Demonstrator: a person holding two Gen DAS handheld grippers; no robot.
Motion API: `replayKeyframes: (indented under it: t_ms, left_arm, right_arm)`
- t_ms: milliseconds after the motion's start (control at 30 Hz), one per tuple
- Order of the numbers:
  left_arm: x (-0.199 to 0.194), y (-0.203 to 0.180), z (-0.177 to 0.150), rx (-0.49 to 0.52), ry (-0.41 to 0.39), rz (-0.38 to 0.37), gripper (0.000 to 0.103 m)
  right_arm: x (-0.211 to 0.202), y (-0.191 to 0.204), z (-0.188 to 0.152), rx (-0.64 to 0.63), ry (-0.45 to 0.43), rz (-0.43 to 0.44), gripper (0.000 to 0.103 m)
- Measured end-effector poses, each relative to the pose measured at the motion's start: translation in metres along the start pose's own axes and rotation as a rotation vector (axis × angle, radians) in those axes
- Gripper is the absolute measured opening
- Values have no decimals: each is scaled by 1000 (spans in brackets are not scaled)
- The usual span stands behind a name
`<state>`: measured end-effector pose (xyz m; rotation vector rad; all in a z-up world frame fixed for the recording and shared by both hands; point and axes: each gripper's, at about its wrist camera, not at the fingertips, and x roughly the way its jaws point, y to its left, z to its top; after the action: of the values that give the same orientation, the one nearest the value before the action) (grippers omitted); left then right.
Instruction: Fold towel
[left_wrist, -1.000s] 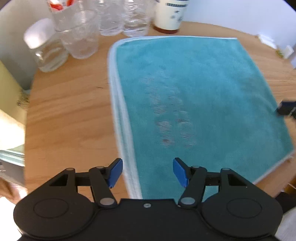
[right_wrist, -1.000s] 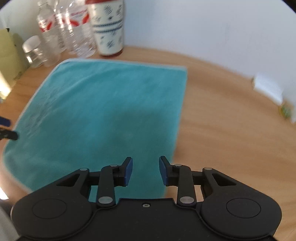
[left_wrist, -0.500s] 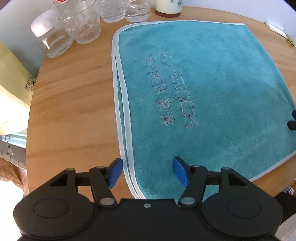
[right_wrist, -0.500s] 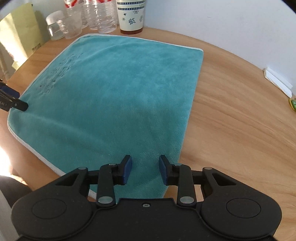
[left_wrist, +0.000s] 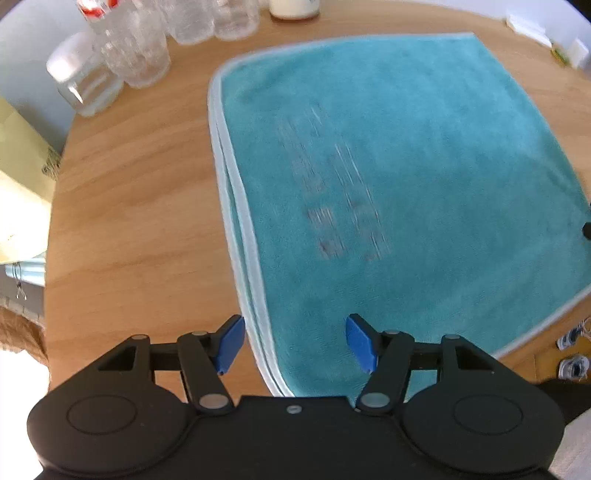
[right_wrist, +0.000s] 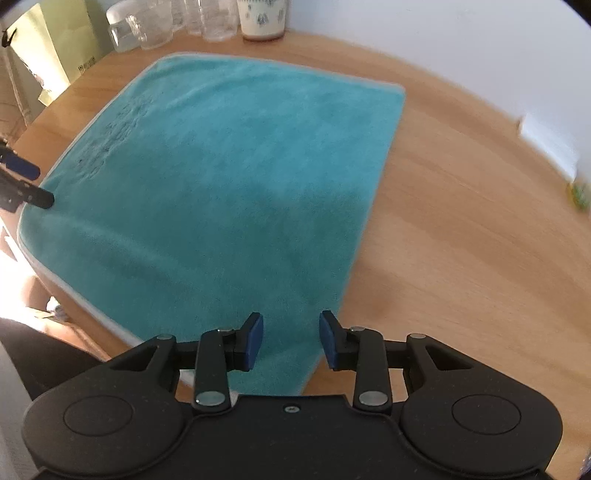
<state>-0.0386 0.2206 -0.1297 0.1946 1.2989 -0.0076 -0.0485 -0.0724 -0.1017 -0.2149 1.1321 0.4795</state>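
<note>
Both views blur and shift since half a second ago: left hand-held gripper (left_wrist: 294, 341) and right hand-held gripper (right_wrist: 291, 341), jaws apart and empty, repositioning over the half-folded teal towel (left_wrist: 388, 177)'s lower-frame corners, next fold pending.

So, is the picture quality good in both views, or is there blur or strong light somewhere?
Left wrist view: the stitched lettering on the towel is smeared by motion blur, and the lower left edge is overexposed. Right wrist view: the table at the right is streaked; a soft shadow crosses the towel; bright sunlight blows out the left edge.
</note>
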Motion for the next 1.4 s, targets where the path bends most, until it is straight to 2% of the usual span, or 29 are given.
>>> replayKeyframes:
  t_ms: [100,267,300,333,400,533,767,900,1000,1133,1267,1367,1400]
  left_arm:
    - [2,21,28,-84,-26,-4,65]
    - [11,40,71,-132,-92,19,71]
    - [15,44,81,-141,-100,28,74]
    - [18,48,89,-154,-106,39,82]
    - [25,55,104,-167,-121,35,85]
    - [40,61,132,-132,-142,-25,85]
    - [63,58,164,-54,-159,-30,84]
    - [77,65,173,-101,-130,-60,81]
    - [82,65,177,-115,-116,-72,77]
    - [83,63,180,-138,-99,-80,74]
    - [85,60,186,-133,-88,-77,71]
    - [83,57,188,-104,-102,-87,60]
    - [83,56,188,-100,-106,-91,54]
  right_arm:
    - [-2,-26,25,72,-47,-15,48]
    - [10,-61,74,176,-125,-90,48]
    - [13,-67,82,200,-132,-93,48]
    - [18,-75,92,232,-140,-94,48]
    - [28,-84,109,261,-143,-117,48]
    - [52,-101,133,305,-129,-136,48]
    - [92,-117,154,385,-100,-102,48]
    - [110,-123,163,409,-80,-49,48]
    - [123,-127,168,387,-50,-51,48]
    - [127,-132,174,371,-47,-10,48]
    - [131,-138,182,342,-6,54,48]
    - [132,-135,185,313,4,78,48]
    - [132,-134,187,302,4,83,48]
